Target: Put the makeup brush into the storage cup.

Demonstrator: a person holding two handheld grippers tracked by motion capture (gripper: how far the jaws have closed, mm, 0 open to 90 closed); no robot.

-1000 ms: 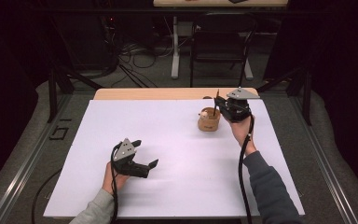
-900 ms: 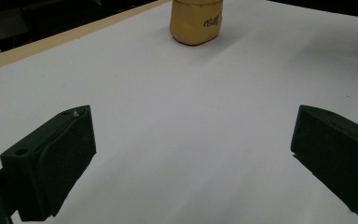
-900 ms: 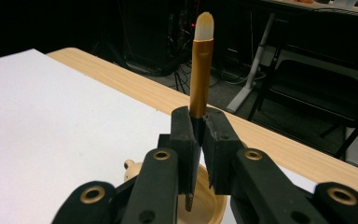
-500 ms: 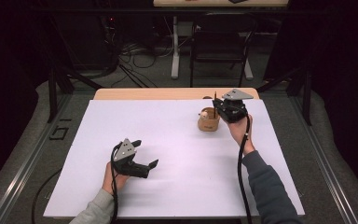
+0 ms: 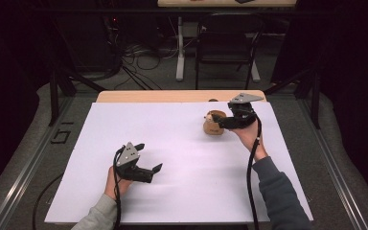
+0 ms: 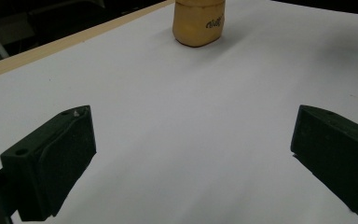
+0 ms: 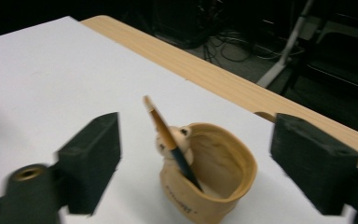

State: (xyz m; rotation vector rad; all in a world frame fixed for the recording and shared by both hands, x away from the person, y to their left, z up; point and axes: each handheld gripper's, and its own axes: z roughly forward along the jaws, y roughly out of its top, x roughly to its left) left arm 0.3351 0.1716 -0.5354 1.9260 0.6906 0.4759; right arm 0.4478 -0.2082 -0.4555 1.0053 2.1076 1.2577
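Tan cup (image 7: 208, 175) sits far right on the white sheet (image 5: 182, 143), brush (image 7: 170, 140) leaning inside. My right gripper (image 5: 225, 120) hovers at it, jaws wide. Left gripper (image 5: 146, 160) idle, open, well apart. I'd centre on the handle, close slowly, lift straight so the cup doesn't tip.

A rectangular table (image 5: 172, 97) with a light wood top carries a white sheet (image 5: 182, 158) that covers nearly all of its surface, leaving a bare wooden strip exposed along the far edge. A tan pouch-like holder (image 5: 214, 124) stands upright directly on the sheet, near the far edge and toward its right side, with a dark marking on its side; its mouth is open, and a slim stick-shaped item (image 7: 170, 140) leans out of it at a tilt. The sheet lies flat, its surface toward the near edge from the holder bare.
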